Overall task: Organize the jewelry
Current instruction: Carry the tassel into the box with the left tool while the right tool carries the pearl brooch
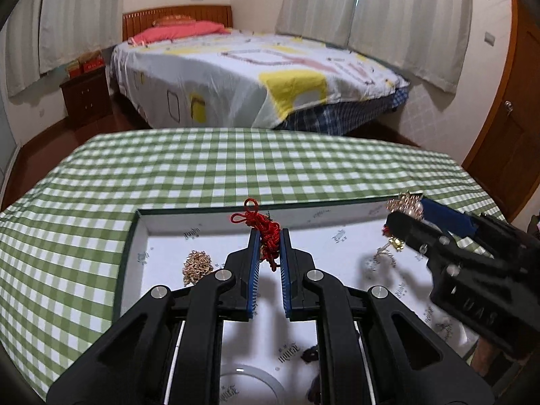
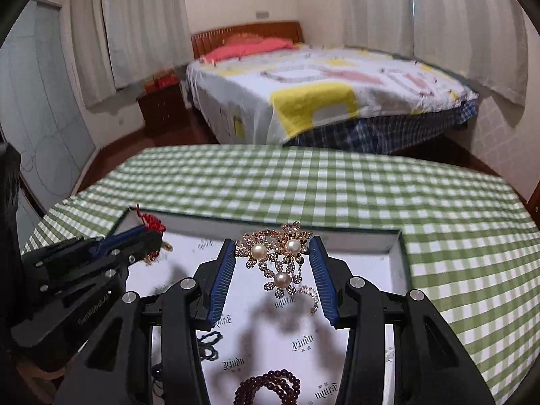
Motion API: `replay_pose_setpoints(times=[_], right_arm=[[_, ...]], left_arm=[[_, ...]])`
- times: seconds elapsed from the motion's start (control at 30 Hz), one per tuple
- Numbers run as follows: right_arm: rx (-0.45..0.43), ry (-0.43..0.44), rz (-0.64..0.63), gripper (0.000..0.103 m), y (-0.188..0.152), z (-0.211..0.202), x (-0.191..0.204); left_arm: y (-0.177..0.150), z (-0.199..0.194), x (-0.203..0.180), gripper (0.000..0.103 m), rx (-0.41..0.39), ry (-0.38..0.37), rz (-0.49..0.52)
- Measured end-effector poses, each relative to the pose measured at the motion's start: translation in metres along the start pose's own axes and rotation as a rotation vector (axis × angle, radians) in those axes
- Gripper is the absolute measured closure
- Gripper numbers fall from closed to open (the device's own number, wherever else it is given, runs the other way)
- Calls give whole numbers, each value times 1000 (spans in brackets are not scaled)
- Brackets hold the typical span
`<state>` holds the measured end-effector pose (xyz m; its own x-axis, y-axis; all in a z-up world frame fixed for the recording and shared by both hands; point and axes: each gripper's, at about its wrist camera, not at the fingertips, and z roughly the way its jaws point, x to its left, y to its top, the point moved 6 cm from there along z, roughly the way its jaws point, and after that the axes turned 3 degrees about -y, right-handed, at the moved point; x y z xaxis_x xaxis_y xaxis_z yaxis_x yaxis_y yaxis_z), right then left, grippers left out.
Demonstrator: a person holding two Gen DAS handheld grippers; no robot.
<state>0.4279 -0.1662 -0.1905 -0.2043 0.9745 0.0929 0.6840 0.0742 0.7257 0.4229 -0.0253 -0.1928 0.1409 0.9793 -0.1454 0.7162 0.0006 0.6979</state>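
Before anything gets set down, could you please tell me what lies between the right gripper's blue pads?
A gold rhinestone flower brooch with three pearls, clamped in the right gripper; the right wrist view shows it.

Home bedroom, apparently: made bed (image 1: pixel 256 77), curtains (image 1: pixel 378 10), nightstand (image 1: pixel 86 96).

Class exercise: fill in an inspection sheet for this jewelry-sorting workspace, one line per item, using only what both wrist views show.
Surface: green checked tablecloth.
Job's things: shallow box; red cord; pearl brooch; gold chain; dark bead bracelet.
Clutter: nothing seen.
Grippers: left gripper shut on red cord; right gripper shut on pearl brooch.
Cables: nothing seen.
Surroundings: bed, curtains, nightstand.
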Motion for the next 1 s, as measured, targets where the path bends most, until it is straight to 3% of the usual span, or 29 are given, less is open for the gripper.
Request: replay_pose_setpoints(times=[0.3,0.53,0.7,0.73,0.8,1.0], right_arm=[[133,-22,-19,58,-8,38,-1],[225,-15,-24,58,-12,54,-2],[256,-19,-36,56,-15,58,0],[254,-18,-36,52,-16,58,0],[244,-26,-36,46,-14,56,-1],[215,-32,-32,46,-12,51,-2]], left_arm=[[-4,36,8,91,141,32,-6],[-1,47,5,87,192,47,15],[-6,52,7,71,218,40,-9],[-9,53,8,67,228,37,-19],[-10,54,10,63,231,34,-29],[-6,50,12,56,198,41,-26]])
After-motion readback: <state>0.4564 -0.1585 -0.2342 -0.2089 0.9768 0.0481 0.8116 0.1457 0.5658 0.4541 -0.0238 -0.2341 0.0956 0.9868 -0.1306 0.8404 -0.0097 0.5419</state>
